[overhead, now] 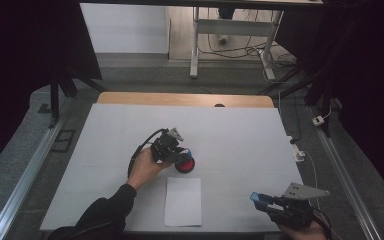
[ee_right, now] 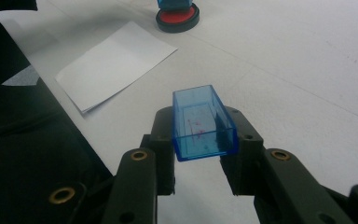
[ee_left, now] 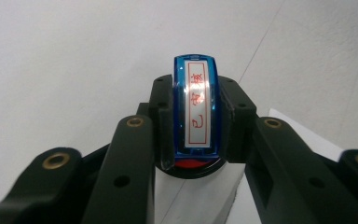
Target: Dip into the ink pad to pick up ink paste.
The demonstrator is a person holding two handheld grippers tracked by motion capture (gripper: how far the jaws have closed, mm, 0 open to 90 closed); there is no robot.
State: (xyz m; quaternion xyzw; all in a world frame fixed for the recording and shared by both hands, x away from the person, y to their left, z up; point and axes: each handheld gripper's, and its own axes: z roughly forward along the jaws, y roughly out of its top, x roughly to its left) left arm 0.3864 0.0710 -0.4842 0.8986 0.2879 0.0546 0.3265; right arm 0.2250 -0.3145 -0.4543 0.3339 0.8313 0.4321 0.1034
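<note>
Tabletop [overhead: 240, 135], covered in white, carries a red ink pad [overhead: 185, 164] near its middle and a sheet of white paper [overhead: 183, 201] just in front of it. The left hand-held gripper [overhead: 172, 150] is clamped on a blue stamp [ee_left: 196, 108], whose clear top label bears red characters; in the left gripper view the jaws press against both long sides of the stamp, and the red pad shows directly beneath it in its black rim. From the high view, the stamp sits on or just above the pad; whether it touches cannot be told. The person's left hand [overhead: 145, 169] grips the tool from behind, a dark sleeve [overhead: 102, 215] trailing to the near edge.

The right hand-held gripper [overhead: 267, 201] is at the near right corner of the tabletop, well apart from the pad. Its jaws are closed on a blue translucent cap [ee_right: 204, 122], open side up, faint red marks inside.
</note>
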